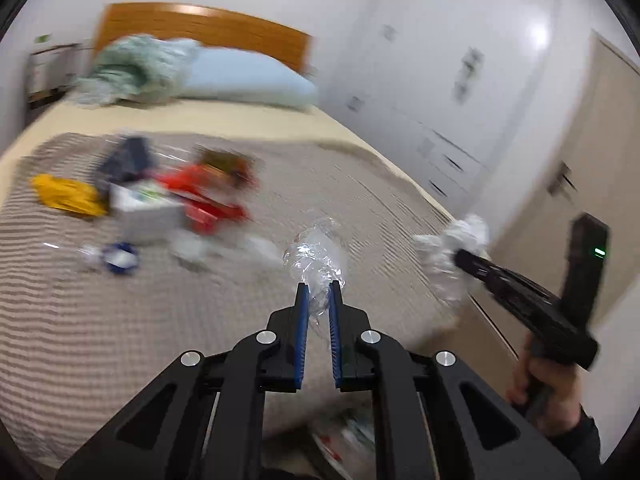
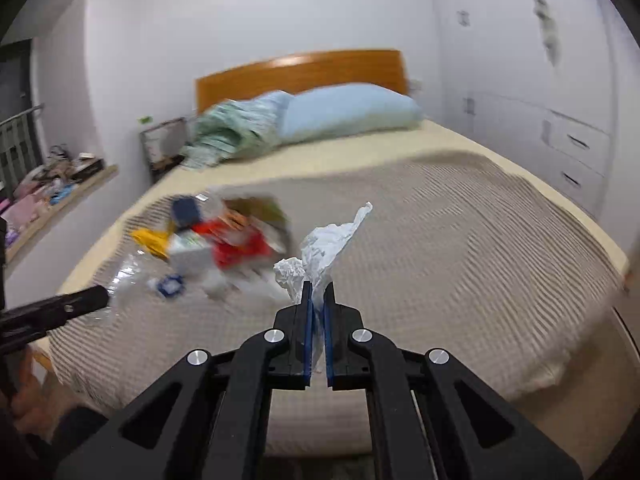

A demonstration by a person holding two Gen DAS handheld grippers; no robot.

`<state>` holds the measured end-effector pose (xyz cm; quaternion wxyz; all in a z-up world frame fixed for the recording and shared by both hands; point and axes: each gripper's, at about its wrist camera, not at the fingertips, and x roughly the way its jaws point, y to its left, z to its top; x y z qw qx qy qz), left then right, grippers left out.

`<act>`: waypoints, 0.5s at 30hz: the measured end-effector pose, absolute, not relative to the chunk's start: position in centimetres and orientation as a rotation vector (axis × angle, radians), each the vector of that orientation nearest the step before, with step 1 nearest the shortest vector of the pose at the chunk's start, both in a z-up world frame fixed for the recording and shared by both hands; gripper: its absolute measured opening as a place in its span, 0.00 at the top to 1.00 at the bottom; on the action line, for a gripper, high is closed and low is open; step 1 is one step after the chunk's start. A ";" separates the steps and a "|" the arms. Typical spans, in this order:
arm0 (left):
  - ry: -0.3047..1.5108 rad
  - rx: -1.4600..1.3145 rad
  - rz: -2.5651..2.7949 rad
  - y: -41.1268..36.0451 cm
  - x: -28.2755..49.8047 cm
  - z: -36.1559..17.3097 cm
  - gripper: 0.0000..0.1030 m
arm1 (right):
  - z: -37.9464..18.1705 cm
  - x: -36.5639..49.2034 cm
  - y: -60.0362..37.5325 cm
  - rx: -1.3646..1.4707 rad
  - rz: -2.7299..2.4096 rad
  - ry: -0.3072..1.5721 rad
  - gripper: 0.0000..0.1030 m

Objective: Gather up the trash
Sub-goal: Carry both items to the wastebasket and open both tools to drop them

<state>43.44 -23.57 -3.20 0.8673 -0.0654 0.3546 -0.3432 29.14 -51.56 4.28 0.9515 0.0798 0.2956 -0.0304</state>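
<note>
My left gripper (image 1: pixel 319 286) is shut on a crumpled clear plastic wrapper (image 1: pixel 316 254) and holds it above the bed's near edge. My right gripper (image 2: pixel 318 285) is shut on a crumpled white paper (image 2: pixel 326 246), also held above the bed; it shows in the left wrist view (image 1: pixel 456 258) at the right. A blurred pile of trash (image 1: pixel 160 196) lies on the grey ribbed blanket (image 1: pixel 340 184): a yellow wrapper (image 1: pixel 66 196), a white box (image 1: pixel 148 212), red packets (image 1: pixel 208 196), a dark blue item (image 1: pixel 126 160) and a blue-white scrap (image 1: pixel 120 258).
A blue pillow (image 2: pixel 352 114) and a green bundle of cloth (image 2: pixel 228 134) lie by the wooden headboard (image 2: pixel 300 72). White cupboards with drawers (image 2: pixel 576 152) stand right of the bed. A cluttered shelf (image 2: pixel 52 184) runs along the left wall. Something with trash in it shows below the left gripper (image 1: pixel 344 436).
</note>
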 end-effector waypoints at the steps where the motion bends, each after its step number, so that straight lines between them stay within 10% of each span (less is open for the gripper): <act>1: 0.778 -0.110 -0.769 -25.7 42.1 -4.2 0.93 | 3.4 28.1 -52.3 0.167 -0.079 0.616 0.95; 15: 1.319 0.244 -0.952 -41.7 34.8 -23.1 0.93 | -22.0 13.4 -58.9 0.470 -0.227 1.139 0.95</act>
